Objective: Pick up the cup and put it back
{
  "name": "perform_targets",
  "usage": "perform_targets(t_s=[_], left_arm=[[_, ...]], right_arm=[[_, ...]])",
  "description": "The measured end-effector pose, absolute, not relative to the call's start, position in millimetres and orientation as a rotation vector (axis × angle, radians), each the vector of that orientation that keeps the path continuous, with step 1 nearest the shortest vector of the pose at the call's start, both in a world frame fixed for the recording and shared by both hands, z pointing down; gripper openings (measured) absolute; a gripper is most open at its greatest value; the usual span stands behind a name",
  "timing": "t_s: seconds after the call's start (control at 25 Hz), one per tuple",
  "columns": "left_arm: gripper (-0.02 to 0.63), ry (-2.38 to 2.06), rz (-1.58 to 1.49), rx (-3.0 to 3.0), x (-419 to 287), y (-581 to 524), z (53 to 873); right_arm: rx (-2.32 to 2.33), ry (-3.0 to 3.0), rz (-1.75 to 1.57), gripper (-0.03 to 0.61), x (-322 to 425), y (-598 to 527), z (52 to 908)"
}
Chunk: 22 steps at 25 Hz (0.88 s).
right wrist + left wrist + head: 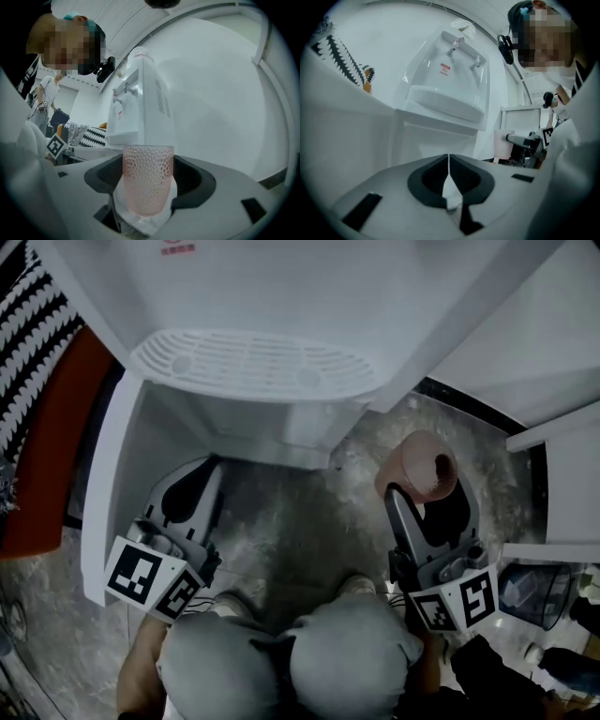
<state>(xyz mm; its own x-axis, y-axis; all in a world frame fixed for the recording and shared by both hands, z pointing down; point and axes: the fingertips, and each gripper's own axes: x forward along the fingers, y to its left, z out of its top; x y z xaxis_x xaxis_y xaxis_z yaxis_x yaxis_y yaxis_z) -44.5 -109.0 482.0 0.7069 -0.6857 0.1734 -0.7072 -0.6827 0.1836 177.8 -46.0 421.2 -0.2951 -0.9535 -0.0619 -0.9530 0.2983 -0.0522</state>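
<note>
A pink dimpled cup (147, 178) stands upright between the jaws of my right gripper (149, 180), which is shut on it. In the head view the cup (418, 468) is held above the floor, to the right of the white water dispenser (253, 362), with my right gripper (424, 495) around it. My left gripper (192, 486) hangs below the dispenser's drip tray (248, 367), its jaws pressed together on nothing. The left gripper view shows my left gripper (449, 176) shut, and the cup (502, 143) far off at the right.
The dispenser's two taps (464, 51) sit above its tray (443, 101). A white wall panel (534, 343) runs along the right. A red seat with a black-and-white striped cushion (37, 352) is at the left. A person's knees (291, 662) fill the bottom of the head view.
</note>
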Motion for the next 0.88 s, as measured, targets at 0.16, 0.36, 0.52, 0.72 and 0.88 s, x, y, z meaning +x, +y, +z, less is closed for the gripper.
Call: perform_targets(t_s=[0.16,0.36,0.52,0.72,0.88], left_arm=[[0.018,-1.195,0.131,2.674,-51,-114,472],[0.018,-1.273,0.078,2.769,-51,-110,421],[0.018,-1.255,0.051,2.818,-42,-105,407],[0.018,-1.264,0.067,2.799,-44,-107,414],[0.018,-1.258,0.085,2.792,-40,-109,421]], right_arm=[[-1.829,2.413,-0.043,0.337,190,-44,408],[-1.801,2.379,-0.030,0.337,198,-40,387],[-1.799,2.386,-0.004,0.337,198,-38,381],[-1.841,2.401,-0.010,0.337,197,-41,387],[-1.918,2.397,-0.012,0.337,202,-43,394]])
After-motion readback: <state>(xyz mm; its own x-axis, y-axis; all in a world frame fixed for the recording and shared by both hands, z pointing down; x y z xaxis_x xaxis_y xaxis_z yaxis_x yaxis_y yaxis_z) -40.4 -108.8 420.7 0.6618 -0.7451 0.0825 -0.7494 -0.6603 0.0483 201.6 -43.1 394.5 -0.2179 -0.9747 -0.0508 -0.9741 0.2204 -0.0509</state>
